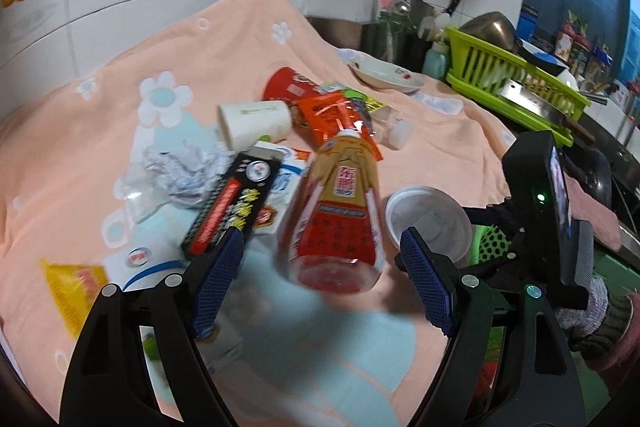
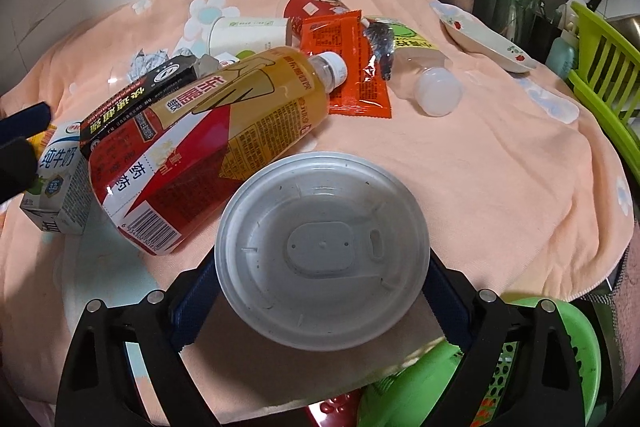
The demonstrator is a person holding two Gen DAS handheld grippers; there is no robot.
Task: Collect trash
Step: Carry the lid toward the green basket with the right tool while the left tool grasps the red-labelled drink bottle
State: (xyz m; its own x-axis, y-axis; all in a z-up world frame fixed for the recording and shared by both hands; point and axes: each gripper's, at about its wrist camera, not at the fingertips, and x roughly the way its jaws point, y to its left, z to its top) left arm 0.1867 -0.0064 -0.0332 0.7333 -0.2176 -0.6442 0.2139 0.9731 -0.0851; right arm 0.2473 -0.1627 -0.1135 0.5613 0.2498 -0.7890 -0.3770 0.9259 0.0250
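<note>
Through the left wrist camera, your left gripper (image 1: pixel 322 281) is spread wide with nothing between its blue pads (image 1: pixel 218 281); the bottle (image 1: pixel 340 211) lies on the peach towel (image 1: pixel 100 115) just ahead of them, base toward you, blurred, untouched. The left pad sits close to the black box (image 1: pixel 230 205), which leans on a milk carton (image 1: pixel 286 183). Behind it are crumpled paper (image 1: pixel 180 167), a white cup (image 1: pixel 254 123) on its side, an orange sachet (image 1: pixel 334 119) and a red tub (image 1: pixel 290 83). To the right you can see your right gripper (image 1: pixel 536 211) carrying the lid (image 1: pixel 428 223). Through the right wrist camera, your right gripper (image 2: pixel 322 277) is clamped on the grey round lid (image 2: pixel 322 251), a pad at each edge, above the green basket (image 2: pixel 532 359). The bottle's (image 2: pixel 212 143) label is gold and red with Chinese writing and a barcode. The carton (image 2: pixel 60 183) reads 纯牛奶; the black box (image 2: pixel 136 101) carries yellow Chinese characters I can't read surely.
</note>
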